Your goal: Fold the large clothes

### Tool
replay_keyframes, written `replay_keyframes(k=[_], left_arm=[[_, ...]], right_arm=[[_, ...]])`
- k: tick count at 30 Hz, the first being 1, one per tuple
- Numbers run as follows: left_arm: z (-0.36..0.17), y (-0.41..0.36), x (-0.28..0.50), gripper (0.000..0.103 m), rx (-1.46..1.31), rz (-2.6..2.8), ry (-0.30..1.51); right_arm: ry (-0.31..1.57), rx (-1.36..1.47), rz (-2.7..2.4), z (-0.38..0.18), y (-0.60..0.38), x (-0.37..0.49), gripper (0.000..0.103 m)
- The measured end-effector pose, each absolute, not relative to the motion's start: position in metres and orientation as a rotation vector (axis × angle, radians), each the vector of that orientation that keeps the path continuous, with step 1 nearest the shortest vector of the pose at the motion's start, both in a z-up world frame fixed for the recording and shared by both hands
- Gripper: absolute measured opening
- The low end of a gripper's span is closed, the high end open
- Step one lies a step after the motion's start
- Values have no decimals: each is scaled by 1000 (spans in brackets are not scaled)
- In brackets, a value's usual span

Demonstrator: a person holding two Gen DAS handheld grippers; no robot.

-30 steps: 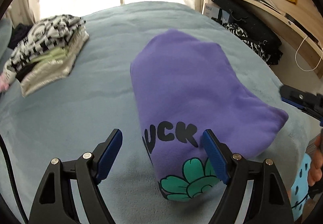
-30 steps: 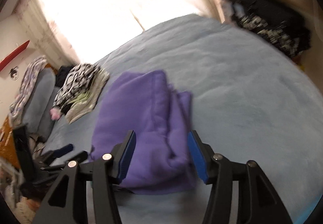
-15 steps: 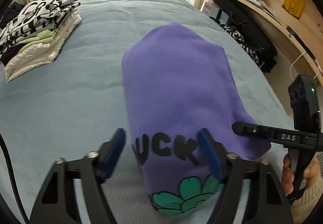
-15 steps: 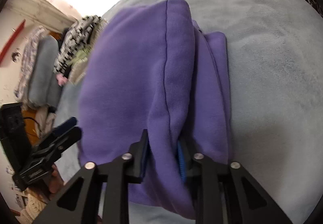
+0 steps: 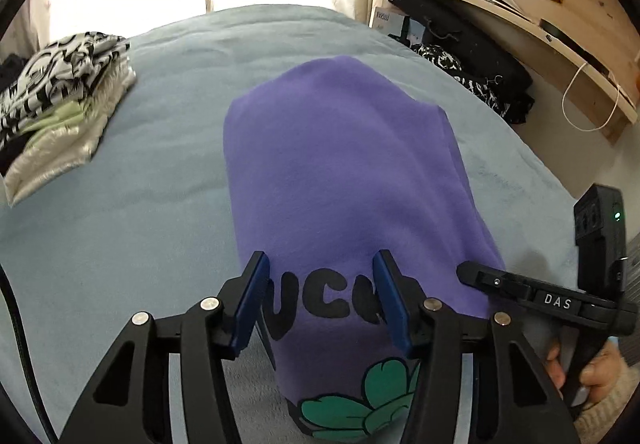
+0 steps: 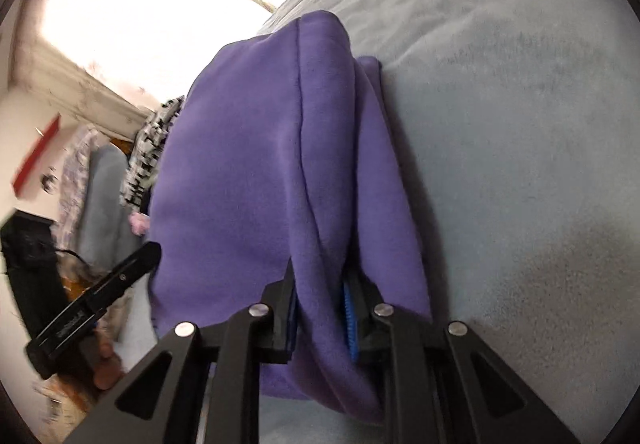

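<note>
A folded purple sweatshirt is lying on the grey-blue bed, near its middle and reaching toward the near edge. Its black lettering and a green flower print are facing up at the near end.

The left gripper is hovering over that printed end with its jaws closing. The blue pads are standing to either side of the lettering, with the fabric between them. They are not pressing on it.

The right gripper is sitting at the sweatshirt's right side. Its jaws are closing too, and its pads are already pinching a thick fold of the purple fabric. The fold is bulging up and out between the fingers. In the left wrist view this gripper is reaching in against the sweatshirt's right edge, with a hand wrapped around its handle.

A stack of folded clothes, patterned black and white on top and pale below, is resting by the bed's far left corner, well apart from the sweatshirt. A wooden shelf is running along the wall beyond the bed's right edge, and dark bags are lying under it.
</note>
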State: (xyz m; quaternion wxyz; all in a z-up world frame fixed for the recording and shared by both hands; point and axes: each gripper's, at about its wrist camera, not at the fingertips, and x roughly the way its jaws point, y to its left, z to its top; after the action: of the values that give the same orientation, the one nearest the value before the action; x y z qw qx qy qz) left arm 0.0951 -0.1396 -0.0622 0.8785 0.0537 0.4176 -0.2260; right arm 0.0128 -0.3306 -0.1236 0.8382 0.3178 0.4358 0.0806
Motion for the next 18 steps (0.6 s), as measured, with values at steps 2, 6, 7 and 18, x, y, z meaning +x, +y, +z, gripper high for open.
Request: replay_keyframes(k=[2, 6, 7, 18], left_arm=[[-62, -135, 100, 52, 73, -478, 886], [-57, -125, 107, 55, 24, -503, 917], [-57, -121, 109, 57, 11, -515, 925], [-49, -98, 171, 61, -196, -577, 973]], right_arm=[[927, 631, 161, -119, -324, 16, 20], [962, 608, 186, -106, -329, 19, 31], [978, 607, 190, -102, -331, 22, 37], [917, 638, 184, -52, -359, 101, 66]])
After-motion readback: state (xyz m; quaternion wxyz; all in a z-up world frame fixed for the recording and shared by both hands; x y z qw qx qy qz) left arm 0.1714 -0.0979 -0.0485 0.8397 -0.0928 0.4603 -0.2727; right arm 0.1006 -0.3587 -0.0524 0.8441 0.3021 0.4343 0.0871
